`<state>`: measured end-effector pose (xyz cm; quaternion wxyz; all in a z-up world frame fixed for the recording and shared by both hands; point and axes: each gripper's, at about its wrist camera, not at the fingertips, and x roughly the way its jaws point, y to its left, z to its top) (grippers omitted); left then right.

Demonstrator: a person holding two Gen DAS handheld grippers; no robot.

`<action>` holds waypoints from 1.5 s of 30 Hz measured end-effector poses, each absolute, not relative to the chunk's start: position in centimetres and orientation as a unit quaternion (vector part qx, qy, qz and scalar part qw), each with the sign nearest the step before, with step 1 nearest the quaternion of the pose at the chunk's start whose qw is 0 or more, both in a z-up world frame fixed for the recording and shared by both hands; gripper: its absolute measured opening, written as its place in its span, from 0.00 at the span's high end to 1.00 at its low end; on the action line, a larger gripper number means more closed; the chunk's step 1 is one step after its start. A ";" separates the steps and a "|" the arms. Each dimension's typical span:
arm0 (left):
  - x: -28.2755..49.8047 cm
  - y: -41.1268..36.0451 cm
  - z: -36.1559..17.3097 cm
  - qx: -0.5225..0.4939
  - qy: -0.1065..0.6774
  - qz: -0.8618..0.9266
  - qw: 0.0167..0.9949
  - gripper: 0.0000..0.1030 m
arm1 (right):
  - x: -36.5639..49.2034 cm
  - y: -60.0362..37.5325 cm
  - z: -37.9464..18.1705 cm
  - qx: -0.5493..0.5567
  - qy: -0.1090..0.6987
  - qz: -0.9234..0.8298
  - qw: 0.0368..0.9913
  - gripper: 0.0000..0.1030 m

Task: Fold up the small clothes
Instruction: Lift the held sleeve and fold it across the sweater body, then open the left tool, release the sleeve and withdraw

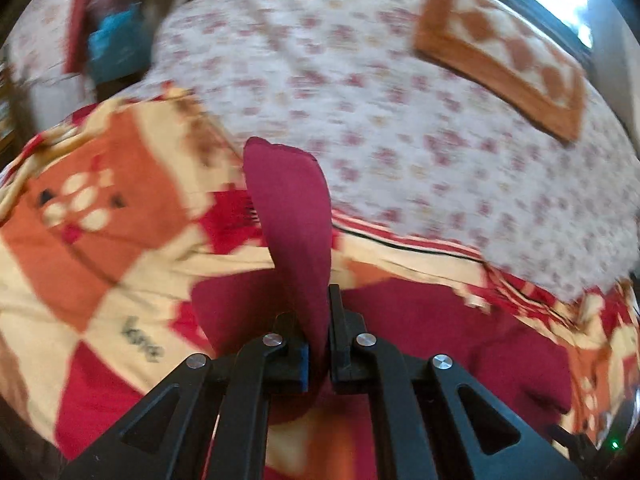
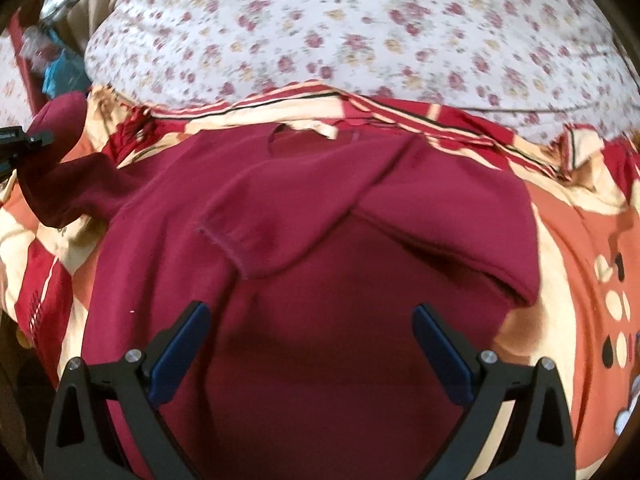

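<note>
The left tongs (image 1: 320, 320) are clamping the maroon sweater's sleeve (image 1: 292, 216); the right tongs (image 2: 312, 340) are hovering apart. A thin pinch risks the sleeve slipping free.

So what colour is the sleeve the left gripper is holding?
Maroon sleeve, clearest in the left wrist view.

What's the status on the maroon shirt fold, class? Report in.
Left gripper shut on the sleeve, lifted. Right gripper open over the maroon shirt, empty. Other sleeve already folded across. Nothing in the way on the patterned blanket.
</note>
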<state>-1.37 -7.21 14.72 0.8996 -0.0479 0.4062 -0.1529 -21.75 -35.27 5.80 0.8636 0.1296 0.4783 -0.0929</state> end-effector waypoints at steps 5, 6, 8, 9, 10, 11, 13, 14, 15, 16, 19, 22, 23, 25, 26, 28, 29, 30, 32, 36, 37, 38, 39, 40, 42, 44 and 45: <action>-3.2 -14.3 14.3 -0.028 0.412 -0.218 0.884 1.00 | -22.7 -37.0 5.9 0.141 0.474 -0.106 0.863 0.01; -3.6 -15.9 14.0 -0.023 0.414 -0.229 0.881 1.00 | -22.8 -37.1 6.0 0.141 0.473 -0.109 0.863 0.01; -4.1 -17.9 13.3 -0.019 0.421 -0.245 0.873 1.00 | -22.8 -37.7 5.9 0.142 0.472 -0.113 0.862 0.01; -4.3 -19.0 12.7 -0.018 0.429 -0.252 0.867 1.00 | -22.6 -37.9 5.8 0.145 0.473 -0.114 0.861 0.01; -4.5 -19.9 12.0 -0.016 0.437 -0.257 0.862 1.00 | -22.3 -38.1 5.8 0.150 0.473 -0.114 0.861 0.01; -4.7 -20.5 11.4 -0.013 0.443 -0.261 0.857 1.00 | -22.0 -38.3 5.8 0.156 0.471 -0.112 0.861 0.01; -4.8 -21.3 10.1 -0.007 0.456 -0.261 0.851 1.00 | -21.3 -38.6 5.8 0.171 0.464 -0.103 0.863 0.01; -4.9 -21.3 9.6 -0.007 0.461 -0.261 0.848 1.00 | -20.8 -38.6 5.7 0.176 0.462 -0.098 0.864 0.01; -5.0 -21.2 9.1 -0.007 0.468 -0.259 0.845 1.00 | -20.1 -38.6 5.7 0.181 0.459 -0.091 0.865 0.01; -5.0 -21.1 8.7 -0.007 0.472 -0.257 0.843 1.00 | -19.4 -38.7 5.7 0.185 0.454 -0.088 0.867 0.01; -5.0 -20.5 8.4 -0.007 0.475 -0.251 0.844 1.00 | -16.8 -39.2 5.2 0.189 0.452 -0.091 0.867 0.06; -5.1 -20.2 8.6 -0.001 0.470 -0.248 0.847 1.00 | -13.8 -40.4 3.6 0.206 0.467 -0.099 0.854 0.17; -5.0 -20.2 8.6 0.001 0.470 -0.247 0.848 1.00 | -13.0 -40.7 2.9 0.210 0.474 -0.095 0.850 0.33; -5.0 -20.4 8.5 0.004 0.470 -0.247 0.847 1.00 | -12.1 -41.0 2.4 0.182 0.467 -0.110 0.858 0.67; -5.0 -20.5 8.5 0.004 0.471 -0.248 0.847 1.00 | -12.2 -41.3 2.6 0.187 0.457 -0.106 0.863 0.91; -5.0 -20.8 8.4 0.006 0.470 -0.250 0.846 1.00 | -12.8 -42.2 3.4 0.212 0.445 -0.095 0.865 0.97; -5.1 -21.0 8.4 0.007 0.470 -0.251 0.846 1.00 | -13.4 -42.6 4.1 0.209 0.432 -0.100 0.872 0.97; -5.2 -21.3 8.5 0.007 0.469 -0.253 0.846 1.00 | -13.8 -42.9 4.9 0.198 0.423 -0.110 0.877 0.97; -5.6 -22.1 8.8 0.007 0.466 -0.264 0.844 1.00 | -15.5 -43.9 7.7 0.145 0.397 -0.156 0.893 0.97; -7.2 -24.7 9.3 0.014 0.459 -0.292 0.839 1.00 | -18.0 -47.4 12.4 0.060 0.360 -0.266 0.892 0.97; -7.7 -25.8 9.2 0.017 0.459 -0.301 0.835 1.00 | -18.6 -48.7 13.4 0.046 0.352 -0.299 0.886 0.97; -8.0 -26.4 9.1 0.018 0.460 -0.307 0.833 1.00 | -19.0 -50.1 14.1 0.031 0.345 -0.333 0.877 0.96; -8.6 -27.4 9.0 0.018 0.462 -0.316 0.828 1.00 | -19.3 -51.3 14.6 0.020 0.346 -0.362 0.865 0.96; -9.0 -28.3 8.7 0.016 0.465 -0.325 0.824 1.00 | -19.5 -52.4 14.9 0.013 0.350 -0.382 0.855 0.95; -10.1 -30.6 8.0 0.014 0.474 -0.356 0.806 1.00 | -19.6 -54.1 15.1 0.007 0.367 -0.407 0.837 0.74; -11.1 -32.6 7.2 0.018 0.484 -0.385 0.786 1.00 | -20.5 -55.1 15.7 0.041 0.361 -0.397 0.843 0.32; -11.3 -33.0 7.1 0.019 0.487 -0.391 0.781 1.00 | -21.1 -55.0 16.0 0.059 0.352 -0.384 0.851 0.30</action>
